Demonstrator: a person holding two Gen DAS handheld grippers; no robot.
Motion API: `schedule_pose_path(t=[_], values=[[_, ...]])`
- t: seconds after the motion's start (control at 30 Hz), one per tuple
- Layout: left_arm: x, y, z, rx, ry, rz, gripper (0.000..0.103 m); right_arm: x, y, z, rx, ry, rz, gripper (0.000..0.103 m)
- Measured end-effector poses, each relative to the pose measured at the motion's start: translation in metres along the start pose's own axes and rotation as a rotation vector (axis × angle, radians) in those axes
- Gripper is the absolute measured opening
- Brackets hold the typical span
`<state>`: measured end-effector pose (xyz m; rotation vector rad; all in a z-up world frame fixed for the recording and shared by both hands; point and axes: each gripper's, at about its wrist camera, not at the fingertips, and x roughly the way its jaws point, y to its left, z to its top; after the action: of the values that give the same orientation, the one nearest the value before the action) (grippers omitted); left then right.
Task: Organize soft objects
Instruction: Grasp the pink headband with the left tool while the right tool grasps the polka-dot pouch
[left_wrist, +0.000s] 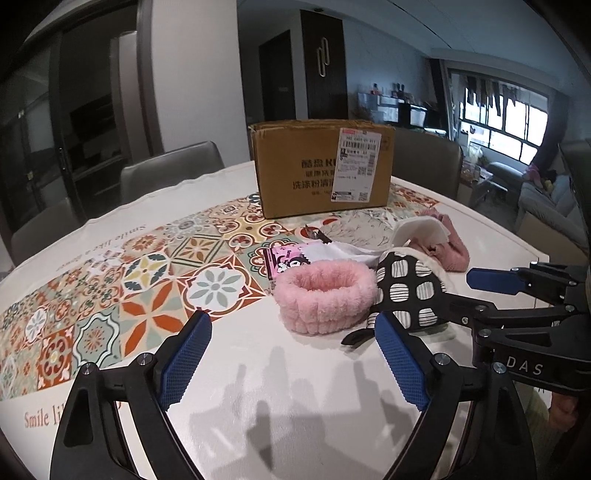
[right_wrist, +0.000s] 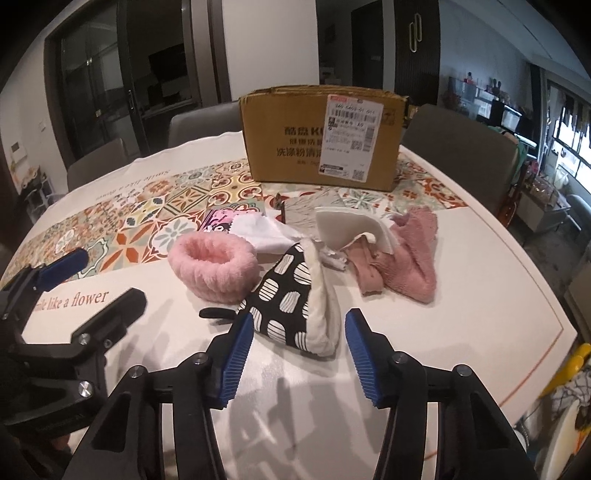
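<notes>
A fluffy pink headband ring (left_wrist: 325, 299) (right_wrist: 212, 262) lies on the table. Beside it lies a black pouch with white striped spots (left_wrist: 406, 291) (right_wrist: 291, 295). Behind are a white cloth (right_wrist: 266, 230), a white folded pad (right_wrist: 349, 225), pink fuzzy fabric (right_wrist: 410, 258) (left_wrist: 452, 251) and a pink cartoon packet (left_wrist: 286, 260). My left gripper (left_wrist: 293, 328) is open and empty, just short of the headband. My right gripper (right_wrist: 299, 328) is open, its blue pads (right_wrist: 240, 354) on either side of the pouch's near end, not touching it. It also shows in the left wrist view (left_wrist: 476, 295).
An open cardboard box (left_wrist: 321, 170) (right_wrist: 325, 136) with a shipping label stands at the back of the round table (right_wrist: 461, 332). A patterned tile-print runner (left_wrist: 147, 280) crosses the table. Grey chairs (right_wrist: 461, 136) stand around it.
</notes>
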<state>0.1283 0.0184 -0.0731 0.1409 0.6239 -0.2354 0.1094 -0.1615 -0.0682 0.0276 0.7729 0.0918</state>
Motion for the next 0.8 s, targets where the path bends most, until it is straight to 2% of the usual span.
schedule_pose_path(t=[0.4,0.53,0.8], values=[[0.039,0.001,0.006,0.047,0.053,-0.070,0.091,0.026,0.001,0.007,-0.002,0.043,0.008,0.049],[0.048,0.000,0.008,0.054,0.061,-0.091,0.090,0.032,0.001,0.009,-0.004,0.056,0.014,0.042],[0.067,-0.001,0.009,0.061,0.082,-0.132,0.086,0.043,-0.002,0.013,0.004,0.074,0.022,0.035]])
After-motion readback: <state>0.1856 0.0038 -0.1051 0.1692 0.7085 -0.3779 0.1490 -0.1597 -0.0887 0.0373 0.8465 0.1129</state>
